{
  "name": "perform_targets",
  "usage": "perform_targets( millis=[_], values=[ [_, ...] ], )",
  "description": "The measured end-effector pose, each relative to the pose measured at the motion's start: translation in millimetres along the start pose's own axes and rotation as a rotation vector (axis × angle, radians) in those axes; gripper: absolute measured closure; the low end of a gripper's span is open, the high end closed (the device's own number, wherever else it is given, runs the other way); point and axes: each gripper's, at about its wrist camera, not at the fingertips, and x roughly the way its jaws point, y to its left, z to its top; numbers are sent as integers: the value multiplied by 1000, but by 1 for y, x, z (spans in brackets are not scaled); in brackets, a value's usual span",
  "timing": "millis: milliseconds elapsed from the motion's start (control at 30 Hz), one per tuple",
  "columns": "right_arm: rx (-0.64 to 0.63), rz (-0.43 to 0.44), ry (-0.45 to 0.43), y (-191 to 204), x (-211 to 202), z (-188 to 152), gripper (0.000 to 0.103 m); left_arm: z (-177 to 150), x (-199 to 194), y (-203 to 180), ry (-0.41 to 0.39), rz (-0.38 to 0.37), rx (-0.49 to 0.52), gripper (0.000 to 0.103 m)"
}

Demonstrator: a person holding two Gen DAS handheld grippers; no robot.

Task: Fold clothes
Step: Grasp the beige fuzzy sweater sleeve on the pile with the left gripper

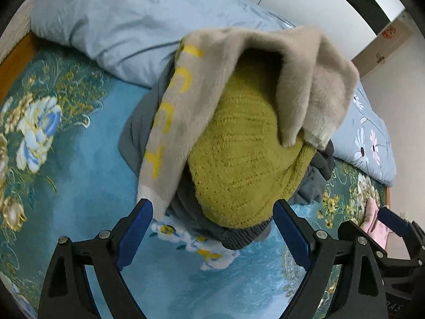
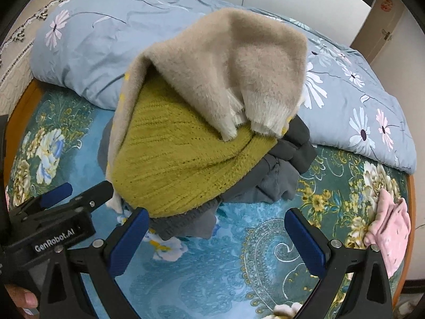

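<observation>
A heap of clothes lies on the bed. On top is a beige fuzzy garment (image 1: 239,61) with yellow letters, draped over an olive-green knit sweater (image 1: 239,164). Grey garments (image 2: 279,180) are bunched underneath. My left gripper (image 1: 213,228) is open just in front of the heap's near edge, its blue pads (image 1: 132,236) on either side of the sweater's hem and holding nothing. My right gripper (image 2: 215,228) is also open and empty, low over the bedspread, with its left finger close to the grey hem. A pink garment (image 2: 390,226) lies apart at the right.
The teal floral bedspread (image 2: 212,279) covers the bed. A light-blue flowered duvet (image 2: 106,40) is piled behind the heap. A wooden bed edge (image 2: 24,101) runs along the left. A wall and door (image 2: 385,21) stand beyond. A thumb (image 2: 24,300) shows at the lower left.
</observation>
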Motion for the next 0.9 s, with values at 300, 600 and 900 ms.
perform_targets(
  millis=[300, 600, 900],
  values=[
    [-7, 1, 53, 0, 18, -4, 0, 10, 32, -14, 108, 44, 11, 11],
    [-7, -2, 47, -11, 26, -17, 0, 42, 42, 6, 85, -54, -175, 12],
    [57, -42, 118, -40, 28, -43, 0, 106, 50, -9, -61, -495, -557, 17]
  ],
)
